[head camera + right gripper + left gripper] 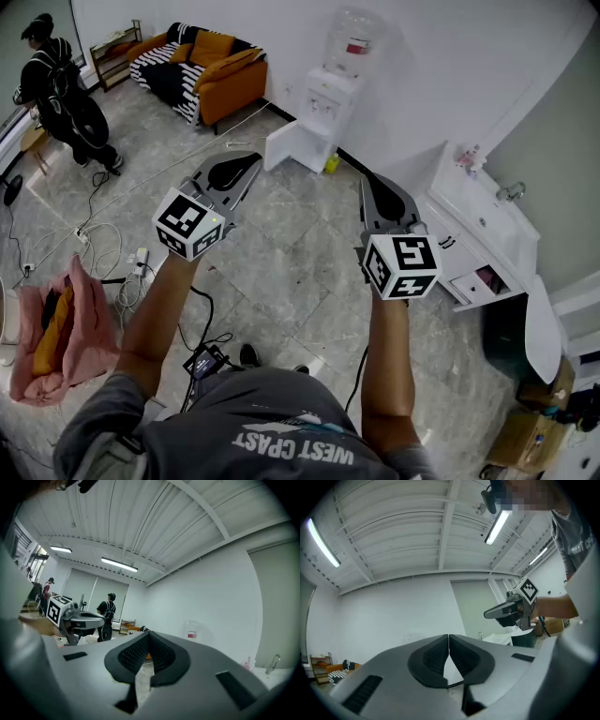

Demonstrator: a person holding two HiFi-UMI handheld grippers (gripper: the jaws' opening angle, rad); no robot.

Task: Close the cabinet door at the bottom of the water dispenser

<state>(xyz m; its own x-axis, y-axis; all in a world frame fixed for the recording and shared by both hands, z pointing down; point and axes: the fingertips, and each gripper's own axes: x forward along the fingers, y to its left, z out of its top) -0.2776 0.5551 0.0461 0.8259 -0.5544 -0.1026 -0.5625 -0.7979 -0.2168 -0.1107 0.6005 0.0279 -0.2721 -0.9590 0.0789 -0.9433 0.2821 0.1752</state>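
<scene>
Head view, left to right: pink cloth (56,328) on the floor at lower left. Left gripper (246,167) left of centre, jaws pressed together, nothing between them. Water dispenser (330,94) at upper centre against the wall; its cabinet door (286,145) stands swung open toward frame left. Right gripper (373,187) right of centre, jaws likewise together, empty. White sink cabinet (478,220) at right.

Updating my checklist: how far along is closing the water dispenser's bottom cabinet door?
Done: nothing yet; the cabinet door at the foot of the water dispenser stands swung wide open. In hand: the left gripper and right gripper are both shut and empty, held over the floor well short of the door. Left: get to the door and push it closed.
</scene>
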